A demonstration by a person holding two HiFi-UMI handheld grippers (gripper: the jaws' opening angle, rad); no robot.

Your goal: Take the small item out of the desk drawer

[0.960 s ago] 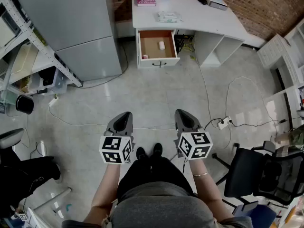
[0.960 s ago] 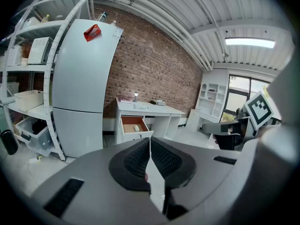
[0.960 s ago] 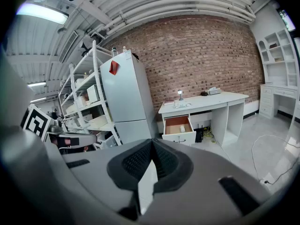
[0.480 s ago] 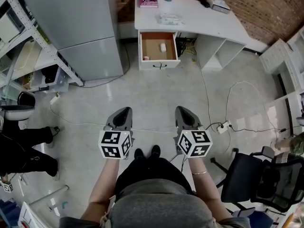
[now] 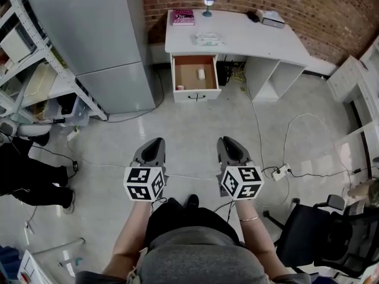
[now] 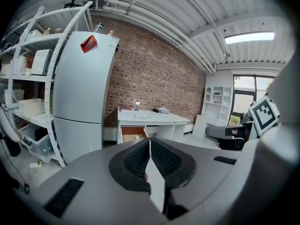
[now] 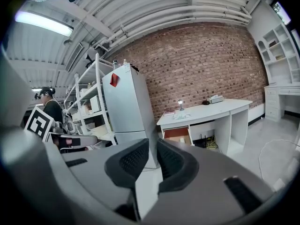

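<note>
**APPROACH HAZARDS: DRAWER PICK**

The small item (image 5: 201,73) lies in the open drawer (image 5: 195,94) of the desk (image 5: 249,37), well apart from you.

- Left gripper (image 6: 150,144): jaws pressed together, empty.
- Right gripper (image 7: 152,149): jaws opening, slim gap, nothing btwn.

Risks:
- The floor cable (image 5: 259,129) runs near your path and could trip or snag you.
- The gap is prob. too narrow, so you may nudge the item and roll it.
- A 2nd object (image 5: 180,87) sits at the drawer front, so you could pick the wrong one.

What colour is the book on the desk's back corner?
The book is pink, clearest in the head view.
</note>
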